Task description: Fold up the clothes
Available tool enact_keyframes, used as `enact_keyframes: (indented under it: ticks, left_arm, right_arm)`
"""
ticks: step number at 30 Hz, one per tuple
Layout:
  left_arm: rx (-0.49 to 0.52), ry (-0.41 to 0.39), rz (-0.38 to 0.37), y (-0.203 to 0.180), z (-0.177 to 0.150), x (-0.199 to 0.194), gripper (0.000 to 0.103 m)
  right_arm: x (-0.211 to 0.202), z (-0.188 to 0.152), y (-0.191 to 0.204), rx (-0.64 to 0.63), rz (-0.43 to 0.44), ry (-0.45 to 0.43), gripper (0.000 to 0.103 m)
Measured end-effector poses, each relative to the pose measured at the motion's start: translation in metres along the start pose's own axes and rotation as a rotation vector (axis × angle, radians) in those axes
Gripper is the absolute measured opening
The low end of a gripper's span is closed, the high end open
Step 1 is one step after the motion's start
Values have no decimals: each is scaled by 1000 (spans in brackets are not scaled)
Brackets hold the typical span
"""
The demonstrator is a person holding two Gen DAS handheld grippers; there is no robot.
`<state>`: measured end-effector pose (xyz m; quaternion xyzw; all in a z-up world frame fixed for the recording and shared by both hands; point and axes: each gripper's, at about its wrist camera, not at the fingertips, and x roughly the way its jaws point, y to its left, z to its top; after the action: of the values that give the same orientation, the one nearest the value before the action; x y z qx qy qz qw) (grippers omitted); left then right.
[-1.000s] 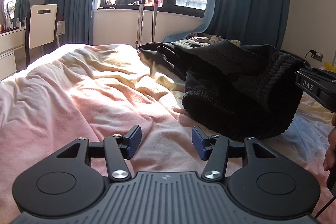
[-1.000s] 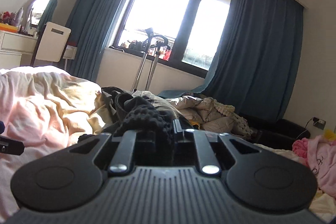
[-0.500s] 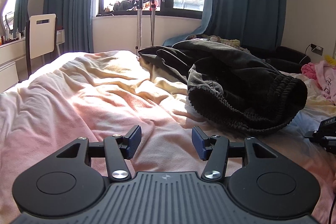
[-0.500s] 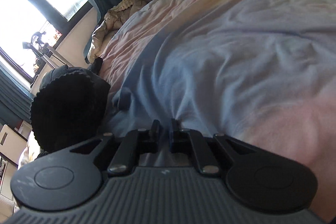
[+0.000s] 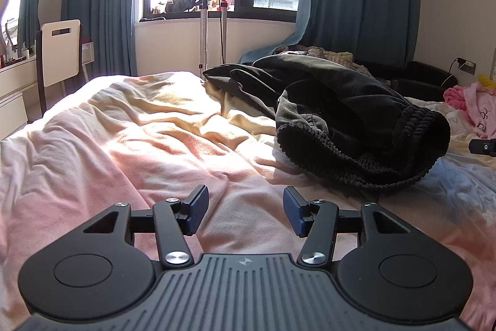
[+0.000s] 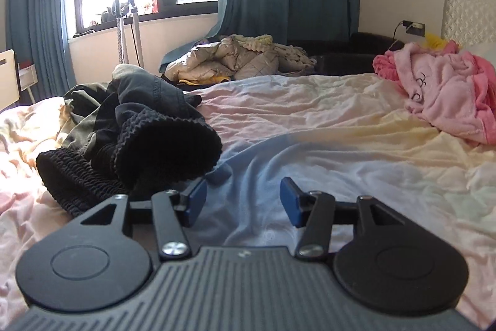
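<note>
Progress: While the dark trousers (image 5: pixel 356 117) lie crumpled on the bed (image 5: pixel 155 145), no fold shows; all folding appears left.
Left gripper (image 5: pixel 245 210): jaws spread, empty; trousers ahead to the right, apart.
Right gripper (image 6: pixel 240 200): jaws spread, empty; ribbed waistband (image 6: pixel 167 151) just beyond its left pad.

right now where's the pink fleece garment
The pink fleece garment lies bunched at the far right of the bed in the right wrist view, near the wall outlet, apart from the black pants.
</note>
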<state>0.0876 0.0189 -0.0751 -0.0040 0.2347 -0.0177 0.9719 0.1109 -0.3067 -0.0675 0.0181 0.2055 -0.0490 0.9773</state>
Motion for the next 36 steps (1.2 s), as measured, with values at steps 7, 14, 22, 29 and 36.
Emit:
enact_keyframes:
  ticks: [7,14,22,29,36]
  left_arm:
    - [29,35,-11,-4,-5,14,58]
    - [70,44,-25,-13,-10,32,58]
    - [211,-68,-66,-24,16,54,62]
    - [339,-24,-37,-55,35,125,62]
    - [370,-35,-58,-73,45,165,48]
  right_arm:
    - [44,20,35,-426,10,-70,59]
    - [93,-2,37,-585,-35,-145,31]
    - [75,24,-18,-23,42,-114,11]
    - [79,17,-37,91,45,-6,6]
    - [90,7,-14,-144,16,-33,8]
